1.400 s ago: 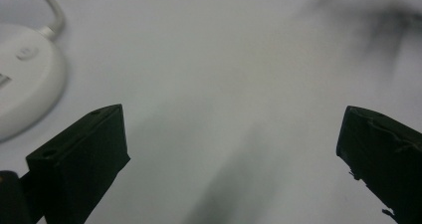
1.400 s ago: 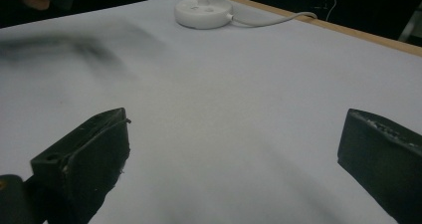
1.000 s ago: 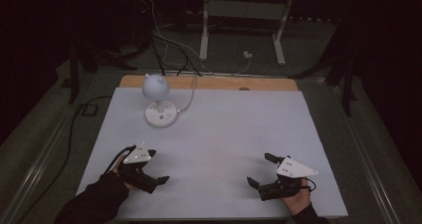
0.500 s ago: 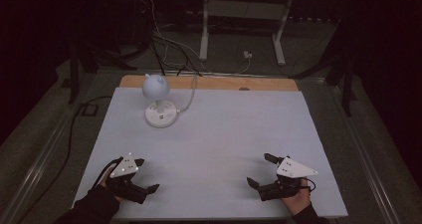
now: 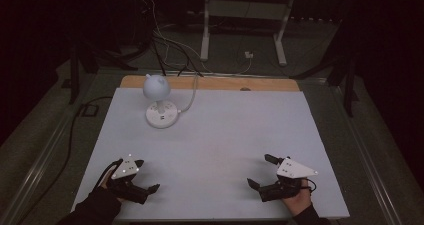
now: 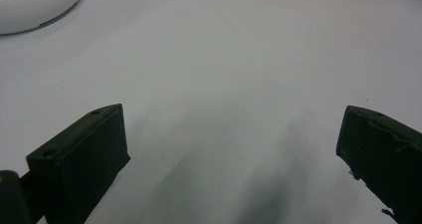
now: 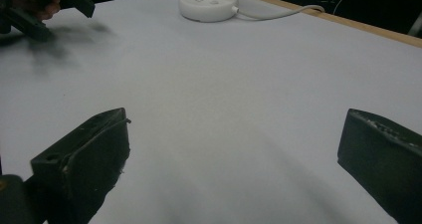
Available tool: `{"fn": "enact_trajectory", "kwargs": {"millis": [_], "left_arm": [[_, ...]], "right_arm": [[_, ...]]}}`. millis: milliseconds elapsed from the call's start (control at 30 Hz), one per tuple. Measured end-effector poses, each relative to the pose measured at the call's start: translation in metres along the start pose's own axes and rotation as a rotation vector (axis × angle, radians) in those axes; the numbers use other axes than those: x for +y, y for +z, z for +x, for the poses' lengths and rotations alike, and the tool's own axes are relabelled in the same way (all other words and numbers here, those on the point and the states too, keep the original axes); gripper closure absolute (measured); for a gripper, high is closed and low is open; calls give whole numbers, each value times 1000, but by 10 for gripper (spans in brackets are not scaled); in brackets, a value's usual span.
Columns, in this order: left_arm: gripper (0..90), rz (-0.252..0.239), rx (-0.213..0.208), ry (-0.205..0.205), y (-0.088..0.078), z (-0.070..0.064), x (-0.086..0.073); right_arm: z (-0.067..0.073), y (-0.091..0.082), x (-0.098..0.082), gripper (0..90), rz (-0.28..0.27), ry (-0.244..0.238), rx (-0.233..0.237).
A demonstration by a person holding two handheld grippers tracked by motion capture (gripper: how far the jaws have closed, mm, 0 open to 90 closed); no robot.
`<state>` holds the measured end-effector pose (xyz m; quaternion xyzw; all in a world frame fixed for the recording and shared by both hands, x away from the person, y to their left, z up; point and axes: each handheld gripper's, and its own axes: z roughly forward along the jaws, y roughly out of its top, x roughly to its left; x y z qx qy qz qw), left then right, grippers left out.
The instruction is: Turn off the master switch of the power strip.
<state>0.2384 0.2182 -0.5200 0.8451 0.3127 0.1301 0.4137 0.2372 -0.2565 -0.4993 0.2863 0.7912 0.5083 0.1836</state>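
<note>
In the high view the left gripper [image 5: 142, 177] is at about 7 o'clock on the white table [image 5: 225, 135], close to the near edge, and a dark sleeve [image 5: 92, 210] comes in behind it from the bottom. Its jaws stand wide apart and hold nothing; the left gripper view shows the two black jaws at the sides with bare table between them. The right gripper [image 5: 261, 172] is at about 5 o'clock, also near the front edge, held by a hand [image 5: 299, 202], with its grey plate on top. Its jaws are spread wide too and nothing is between them, as the right gripper view shows. The two grippers are well apart from each other and point toward the middle of the table. Farther away, at about 11 o'clock, stands a small white lamp [image 5: 159, 102] with a round base and a round head, well apart from both grippers. In the left gripper view only an edge of the base [image 6: 35, 5] shows at 11 o'clock. In the right gripper view the base [image 7: 209, 5] is at 12 o'clock, with a white cord [image 7: 278, 14] running toward 2 o'clock. At the far edge of the table a wooden strip [image 5: 220, 83] shows. Behind it, on the dark floor, lie cables [image 5: 175, 50] and a white stand [image 5: 245, 15].
</note>
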Motion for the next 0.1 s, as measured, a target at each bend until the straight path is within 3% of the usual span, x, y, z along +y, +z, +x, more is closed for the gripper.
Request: {"fn": "enact_trajectory", "kwargs": {"millis": [100], "left_arm": [[4,1,0,3,0,0,0]], "right_arm": [[0,0,0,0,4,-5,0]]}}
